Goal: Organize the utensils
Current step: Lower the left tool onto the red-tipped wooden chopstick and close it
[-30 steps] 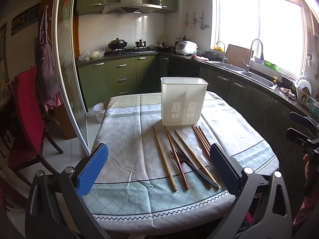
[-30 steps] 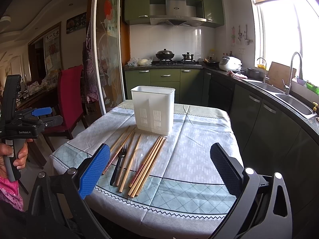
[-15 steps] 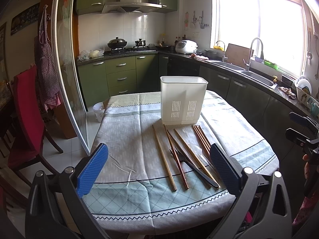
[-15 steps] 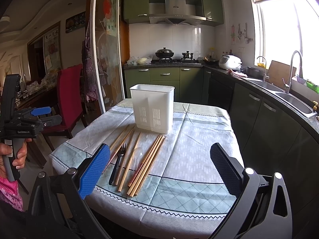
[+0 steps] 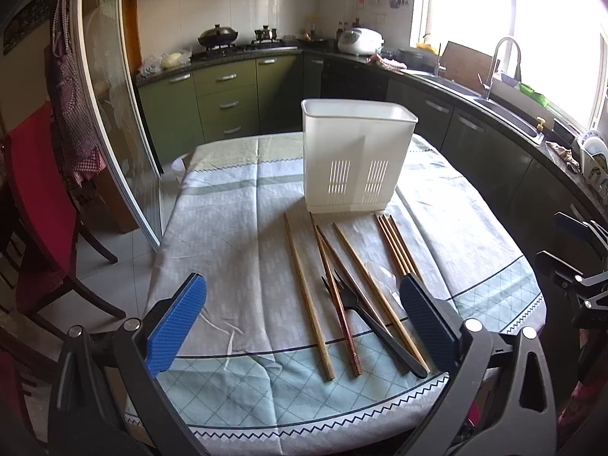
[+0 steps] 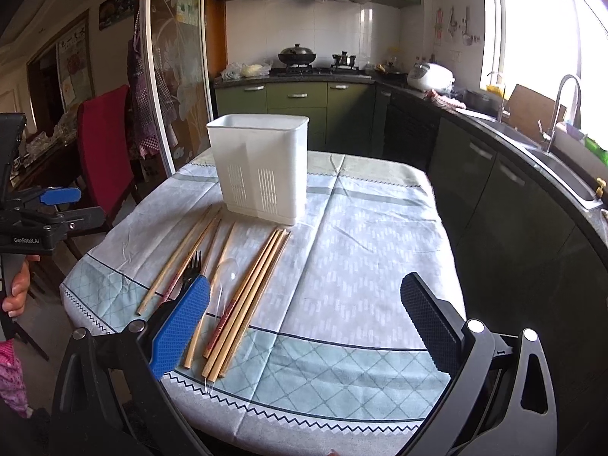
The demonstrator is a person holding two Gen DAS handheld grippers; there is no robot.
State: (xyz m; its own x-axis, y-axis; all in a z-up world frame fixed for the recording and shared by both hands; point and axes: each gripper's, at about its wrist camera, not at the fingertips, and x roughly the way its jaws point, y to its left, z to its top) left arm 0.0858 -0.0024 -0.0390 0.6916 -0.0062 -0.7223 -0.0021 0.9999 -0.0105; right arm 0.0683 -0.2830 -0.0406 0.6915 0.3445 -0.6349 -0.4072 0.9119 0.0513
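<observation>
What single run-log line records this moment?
stage: approach | left gripper: open, empty | right gripper: open, empty | chopsticks, black fork: flat on tablecloth | white holder: upright

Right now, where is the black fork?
In the left wrist view the black fork lies flat on the tablecloth, right of centre, among the wooden chopsticks, in front of the white utensil holder.

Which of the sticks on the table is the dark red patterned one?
The patterned red chopstick, lying beside the black fork. The other chopsticks are plain light wood.
</observation>
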